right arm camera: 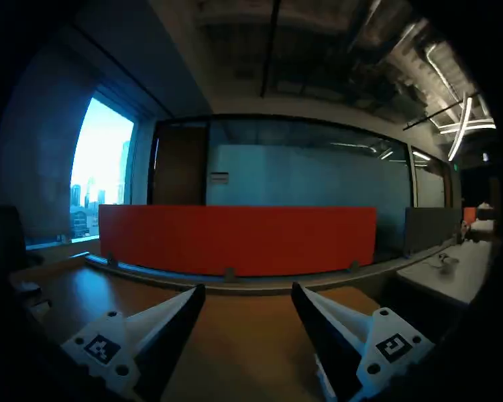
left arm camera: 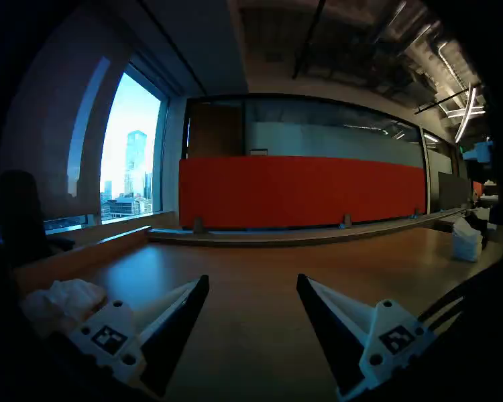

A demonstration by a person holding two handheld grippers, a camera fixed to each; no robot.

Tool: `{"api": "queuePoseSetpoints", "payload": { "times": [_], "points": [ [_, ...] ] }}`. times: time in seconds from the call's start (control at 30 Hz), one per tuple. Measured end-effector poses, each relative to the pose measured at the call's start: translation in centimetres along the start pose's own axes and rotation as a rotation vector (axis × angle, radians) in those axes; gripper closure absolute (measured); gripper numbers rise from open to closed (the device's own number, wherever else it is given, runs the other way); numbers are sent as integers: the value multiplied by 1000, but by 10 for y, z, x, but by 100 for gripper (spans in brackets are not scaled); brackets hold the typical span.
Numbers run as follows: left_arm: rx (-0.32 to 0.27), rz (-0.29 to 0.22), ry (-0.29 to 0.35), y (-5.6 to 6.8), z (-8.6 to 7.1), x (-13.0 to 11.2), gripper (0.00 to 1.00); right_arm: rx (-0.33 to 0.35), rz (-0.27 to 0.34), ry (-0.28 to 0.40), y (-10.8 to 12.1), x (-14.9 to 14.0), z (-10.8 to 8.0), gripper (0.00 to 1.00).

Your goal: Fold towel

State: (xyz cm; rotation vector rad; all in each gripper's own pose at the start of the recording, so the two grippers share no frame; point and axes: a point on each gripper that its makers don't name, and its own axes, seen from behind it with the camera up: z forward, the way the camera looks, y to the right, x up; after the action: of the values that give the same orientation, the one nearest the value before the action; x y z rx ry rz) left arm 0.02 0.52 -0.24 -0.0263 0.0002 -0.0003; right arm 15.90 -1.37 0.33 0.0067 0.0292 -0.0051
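Two handheld grippers hover above a wooden table [left arm camera: 251, 254], both facing a red partition [left arm camera: 298, 191]. The left gripper [left arm camera: 252, 277] and the right gripper [right arm camera: 248, 286] each have their fingers spread apart, grasping nothing. A crumpled white towel [left arm camera: 64, 301] lies on the table, well short of the partition's left end.

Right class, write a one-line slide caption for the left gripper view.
Open left claw above the wooden desk, crumpled white towel beside one finger.
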Motion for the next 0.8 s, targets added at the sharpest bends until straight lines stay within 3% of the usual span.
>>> {"api": "queuePoseSetpoints", "payload": {
  "times": [0.33,0.8],
  "points": [
    [0,0,0,0,0,0,3,-13,75,38,14,-28,-8,1],
    [0,0,0,1,0,0,3,-39,53,5,28,-92,-9,1]
  ]
}}
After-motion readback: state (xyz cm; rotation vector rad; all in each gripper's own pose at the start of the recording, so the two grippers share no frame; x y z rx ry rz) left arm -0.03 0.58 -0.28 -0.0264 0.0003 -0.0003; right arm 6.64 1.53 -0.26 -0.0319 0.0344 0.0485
